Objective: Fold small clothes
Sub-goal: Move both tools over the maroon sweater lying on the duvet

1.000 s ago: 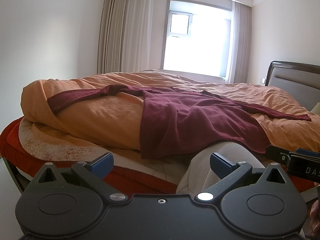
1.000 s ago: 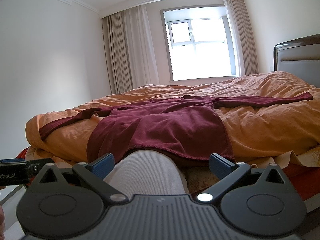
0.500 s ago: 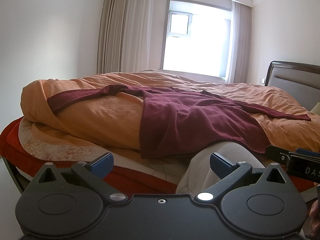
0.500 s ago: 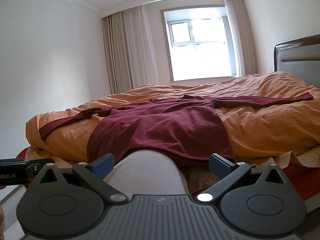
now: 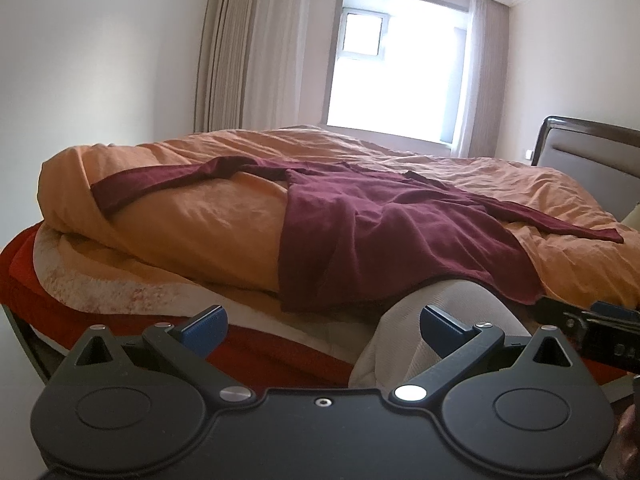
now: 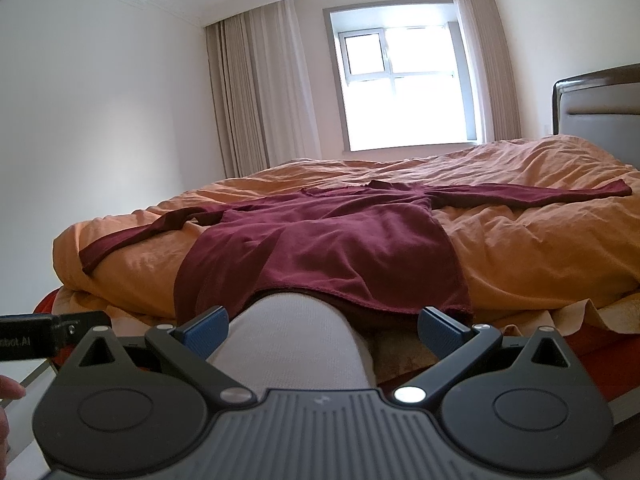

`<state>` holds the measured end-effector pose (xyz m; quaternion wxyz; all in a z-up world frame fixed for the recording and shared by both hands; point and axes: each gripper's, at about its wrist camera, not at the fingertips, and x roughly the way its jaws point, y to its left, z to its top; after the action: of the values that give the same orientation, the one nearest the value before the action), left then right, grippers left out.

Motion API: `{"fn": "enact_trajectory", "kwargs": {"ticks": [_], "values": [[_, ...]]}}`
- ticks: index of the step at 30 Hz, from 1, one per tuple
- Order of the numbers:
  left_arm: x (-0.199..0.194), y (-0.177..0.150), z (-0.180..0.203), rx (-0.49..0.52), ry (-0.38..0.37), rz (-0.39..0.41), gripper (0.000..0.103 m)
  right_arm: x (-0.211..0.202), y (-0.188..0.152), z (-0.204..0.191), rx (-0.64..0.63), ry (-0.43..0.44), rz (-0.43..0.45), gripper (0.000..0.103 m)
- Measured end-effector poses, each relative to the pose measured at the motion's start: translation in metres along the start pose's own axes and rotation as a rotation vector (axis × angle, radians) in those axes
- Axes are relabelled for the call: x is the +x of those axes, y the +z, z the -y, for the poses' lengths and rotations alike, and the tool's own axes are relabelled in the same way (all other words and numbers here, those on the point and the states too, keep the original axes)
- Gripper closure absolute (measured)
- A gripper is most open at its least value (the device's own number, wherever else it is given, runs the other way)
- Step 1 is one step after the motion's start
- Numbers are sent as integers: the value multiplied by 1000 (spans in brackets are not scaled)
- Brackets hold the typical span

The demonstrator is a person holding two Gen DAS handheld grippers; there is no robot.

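Both grippers were held low beside the person's knee [image 6: 296,344], neither touching anything. The left gripper [image 5: 322,326] had its blue-tipped fingers spread wide, the knee just behind its right finger. The right gripper [image 6: 322,326] gaped as wide, the knee between its fingers.

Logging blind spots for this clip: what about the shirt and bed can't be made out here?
- Shirt hem, middle: both views, hidden behind the person's knee.
- Shirt's underside: lies against the duvet, unseen.
- Headboard: cut off by the right edge in both views.
- Outside the window: washed out by glare.
- Floor by the bed: blocked by the left gripper and right gripper bodies.
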<state>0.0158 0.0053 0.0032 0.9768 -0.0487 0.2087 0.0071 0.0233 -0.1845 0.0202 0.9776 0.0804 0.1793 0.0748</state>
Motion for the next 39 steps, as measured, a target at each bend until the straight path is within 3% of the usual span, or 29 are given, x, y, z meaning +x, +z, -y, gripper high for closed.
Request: {"fn": "enact_trajectory", "kwargs": {"ticks": [6,14,20,24,32,36,39], "values": [[27,10,-3,-5,24,-92,1,1,1,18,2,-10,22,0],[56,52,-6,26,80,-90,1,4,-9,78,136,-59,56,0],[99,90,5,64,94,-91,1,15,-14,131,250,-90,57,0],[133,116,19,89,76,-66,1,24,-10,157,294,-122,107,0],[206,177,52,136,50,12,1,63,27,183,141,-231,60,0],[246,195,70,136,5,45,1,81,51,213,148,-267,57,0],[280,194,86,125,-58,26,1,100,71,247,192,-295,52,0]]}}
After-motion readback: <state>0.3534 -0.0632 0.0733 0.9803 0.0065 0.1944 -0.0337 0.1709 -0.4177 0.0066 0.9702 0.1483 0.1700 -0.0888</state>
